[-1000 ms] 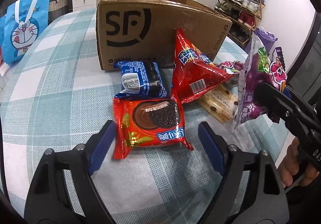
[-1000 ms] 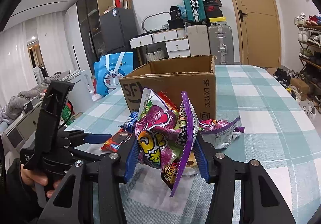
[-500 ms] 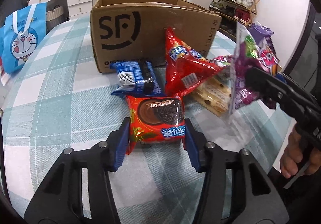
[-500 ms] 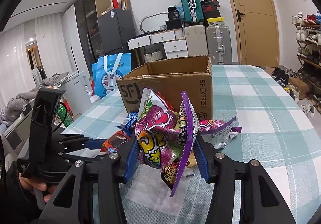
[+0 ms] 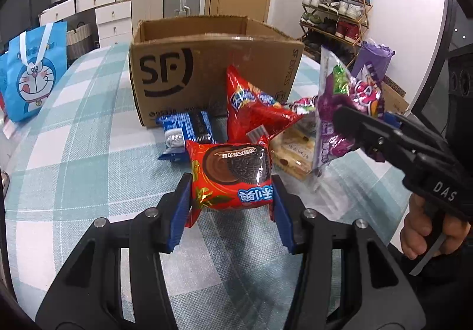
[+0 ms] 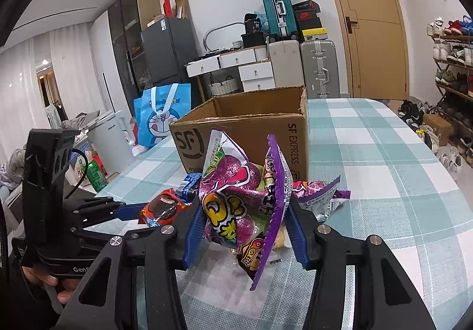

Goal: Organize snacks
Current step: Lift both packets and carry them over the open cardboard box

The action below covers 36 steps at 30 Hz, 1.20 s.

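Before "SF EXPRESS" box (image 5: 207, 64), hand-held grippers clamp cookie pack (image 5: 232, 174) (left), purple bag (image 6: 236, 205).

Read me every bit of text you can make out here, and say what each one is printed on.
"SF" and "SF EXPRESS": cardboard box.
"DAS": right gripper, on its body.
"Gen", then cut off: left gripper, on its body.
"Q": purple candy bag.
Chinese print on the red cookie pack and small print on the other snack packs: unreadable.
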### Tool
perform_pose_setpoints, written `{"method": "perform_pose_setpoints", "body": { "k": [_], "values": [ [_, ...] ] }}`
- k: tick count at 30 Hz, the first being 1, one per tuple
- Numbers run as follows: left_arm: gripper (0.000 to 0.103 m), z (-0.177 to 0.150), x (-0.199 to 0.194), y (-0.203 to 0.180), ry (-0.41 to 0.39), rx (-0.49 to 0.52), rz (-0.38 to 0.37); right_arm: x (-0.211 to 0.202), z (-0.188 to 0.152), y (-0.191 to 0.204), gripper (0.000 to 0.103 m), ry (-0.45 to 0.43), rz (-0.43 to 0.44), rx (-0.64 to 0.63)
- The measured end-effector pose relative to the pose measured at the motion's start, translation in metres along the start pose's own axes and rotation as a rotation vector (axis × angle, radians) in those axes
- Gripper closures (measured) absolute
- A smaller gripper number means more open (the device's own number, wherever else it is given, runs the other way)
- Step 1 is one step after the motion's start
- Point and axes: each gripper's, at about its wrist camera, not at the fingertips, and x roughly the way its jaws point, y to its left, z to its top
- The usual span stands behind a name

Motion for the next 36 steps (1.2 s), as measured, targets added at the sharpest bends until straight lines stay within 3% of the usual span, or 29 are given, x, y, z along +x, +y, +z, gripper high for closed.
{"method": "perform_pose_setpoints", "body": {
  "k": [18, 36],
  "values": [
    [0.055, 0.027, -0.042, 0.003, -0.084, -0.032, 0.011, -0.007, 0.022, 0.001, 0.052, -0.024, -0.002, -0.013],
    [0.055, 0.074, -0.056, 0.0, -0.153, -0.034, 0.024, -0.005, 0.053, -0.01, 0.052, -0.039, -0.01, -0.004]
  ]
}}
